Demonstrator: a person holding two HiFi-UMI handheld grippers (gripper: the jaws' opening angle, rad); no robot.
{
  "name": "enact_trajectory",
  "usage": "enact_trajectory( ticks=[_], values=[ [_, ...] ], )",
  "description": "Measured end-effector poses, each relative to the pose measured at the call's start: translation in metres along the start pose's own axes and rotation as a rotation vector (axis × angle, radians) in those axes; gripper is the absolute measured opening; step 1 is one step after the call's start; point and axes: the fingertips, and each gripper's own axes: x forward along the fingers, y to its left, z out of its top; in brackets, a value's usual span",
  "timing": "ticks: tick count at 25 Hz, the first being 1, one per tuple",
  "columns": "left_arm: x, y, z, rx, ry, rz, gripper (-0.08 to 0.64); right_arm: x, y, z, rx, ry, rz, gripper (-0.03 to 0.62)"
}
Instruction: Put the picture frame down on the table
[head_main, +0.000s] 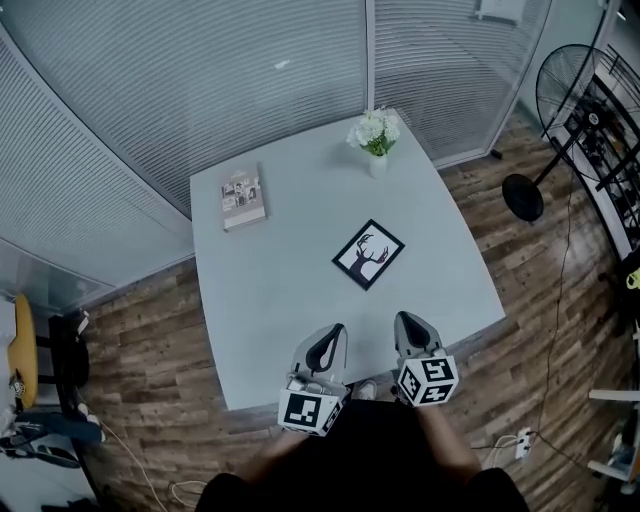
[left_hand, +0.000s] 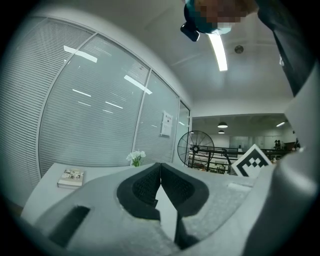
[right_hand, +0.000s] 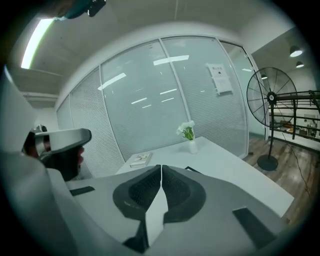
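Already the picture frame (head_main: 368, 253) lies flat on the table (head_main: 270, 290). Short of it, the left gripper (head_main: 333, 332) and right gripper (head_main: 405, 322) hang pinched together and empty, so seemingly only retreat remains.

The left gripper (left_hand: 160, 165) is seen with its jaws pressed together at the tips, nothing caught between them. Beyond, a book (left_hand: 71, 177) and white flowers (left_hand: 136, 157) are spotted on the table (left_hand: 102, 172), with a fan (left_hand: 195, 148) behind.
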Motion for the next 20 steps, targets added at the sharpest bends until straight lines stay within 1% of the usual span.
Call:
enact_trajectory(
  ticks=[3, 6, 11, 14, 20],
  values=[
    [-0.002, -0.002, 0.001, 0.000, 0.000, 0.000, 0.015, -0.021, 0.019, 0.011, -0.027, -0.042, 0.031, 0.018],
    [-0.004, -0.004, -0.004, -0.003, 0.013, 0.000, 0.015, -0.032, 0.033, 0.007, -0.036, -0.054, 0.061, 0.018],
    [-0.006, -0.005, -0.005, -0.001, 0.005, -0.008, 0.015, -0.039, 0.035, -0.003, -0.052, -0.045, 0.044, 0.017],
    [-0.005, -0.006, -0.008, -0.007, 0.025, -0.015, 0.015, -0.038, 0.035, 0.000, -0.058, -0.050, 0.047, 0.014],
    [-0.004, -0.005, -0.006, -0.005, 0.006, -0.023, 0.016, -0.037, 0.036, 0.008, -0.064, -0.075, 0.046, 0.013]
  ],
)
